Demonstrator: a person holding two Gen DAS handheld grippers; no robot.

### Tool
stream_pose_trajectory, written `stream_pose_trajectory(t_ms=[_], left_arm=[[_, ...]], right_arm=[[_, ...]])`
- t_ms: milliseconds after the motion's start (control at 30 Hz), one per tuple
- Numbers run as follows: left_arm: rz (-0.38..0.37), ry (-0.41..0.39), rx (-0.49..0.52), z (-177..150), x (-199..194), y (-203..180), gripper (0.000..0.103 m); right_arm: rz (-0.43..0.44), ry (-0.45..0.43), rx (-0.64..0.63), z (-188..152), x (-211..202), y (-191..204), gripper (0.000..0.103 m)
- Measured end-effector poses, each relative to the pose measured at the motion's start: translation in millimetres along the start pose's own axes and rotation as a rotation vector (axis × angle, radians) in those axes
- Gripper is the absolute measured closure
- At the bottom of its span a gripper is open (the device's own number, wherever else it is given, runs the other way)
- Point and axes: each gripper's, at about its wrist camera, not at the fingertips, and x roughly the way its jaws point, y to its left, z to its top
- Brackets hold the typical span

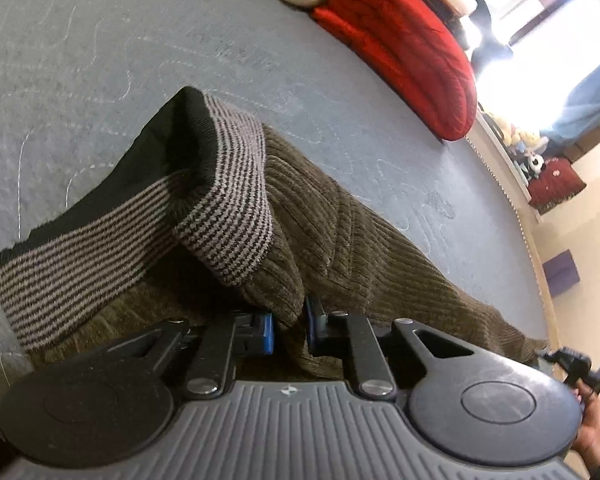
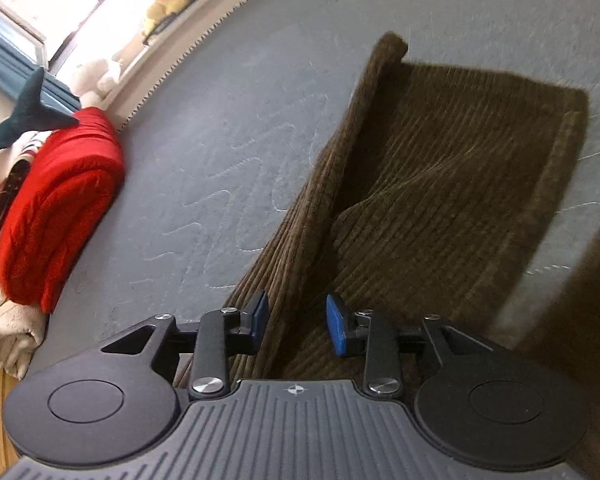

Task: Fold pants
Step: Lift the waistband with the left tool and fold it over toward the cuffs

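Left gripper [image 1: 289,330] clamps a fold of brown corduroy pants [image 1: 340,224] below the striped waistband [image 1: 228,216]; right gripper [image 2: 296,322], jaws apart astride the leg's edge, should close before lifting evenly.

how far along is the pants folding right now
Done: the brown corduroy pants lie on the grey mattress, legs seemingly stacked. In hand: the left gripper pinches fabric below the striped waistband; the right gripper is open over the leg. Left: folding them across.
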Motion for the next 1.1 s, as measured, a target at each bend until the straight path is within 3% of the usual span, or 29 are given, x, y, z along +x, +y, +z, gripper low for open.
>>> stream_pose_trajectory(t_ms=[200,233,300,367,467,667,800,900,1033,1067,1100], left_arm=[[0.0,-0.042,0.047,-2.3,-6.2,-6.8,0.091],[0.001,-0.051,0.061,-2.7,-8.6,-7.1,0.093],[-0.004,-0.083,0.083,-2.7,-15.6,-8.9,0.095],[-0.015,-0.121,0.112,-2.0,-24.4,-14.4,0.095],[-0.035,-0.163,0.143,-0.3,-38.5,-20.4,0.095],[-0.055,-0.194,0.093,8.7,-74.2,-8.2,0.096],[0.035,-0.144,0.078,14.8,-98.1,-13.9,0.096],[0.136,-0.098,0.127,4.4,-104.0,-20.0,0.096],[0.314,-0.009,0.181,-17.3,-94.1,-29.0,0.089],[0.363,-0.018,0.175,-21.8,-94.7,-30.3,0.085],[0.399,-0.037,0.168,-24.7,-97.0,-32.5,0.071]], right_arm=[[0.033,-0.002,0.004,10.1,17.3,2.4,0.065],[0.03,0.005,-0.002,10.4,20.3,2.9,0.068],[0.024,0.003,-0.02,11.5,20.7,5.1,0.089],[0.016,-0.025,-0.039,14.0,13.0,9.6,0.092],[0.029,-0.075,-0.059,14.8,-16.3,21.0,0.094],[-0.015,-0.125,-0.178,2.4,-98.3,31.6,0.096],[-0.09,-0.121,-0.219,-45.3,-159.6,6.7,0.096],[-0.15,-0.077,-0.211,-92.7,-187.4,-25.8,0.096],[-0.228,0.054,-0.026,-128.7,-190.5,-75.1,0.097],[-0.218,0.053,-0.006,-130.6,-191.0,-82.5,0.097],[-0.203,0.045,-0.02,-129.6,-191.3,-84.4,0.096]])
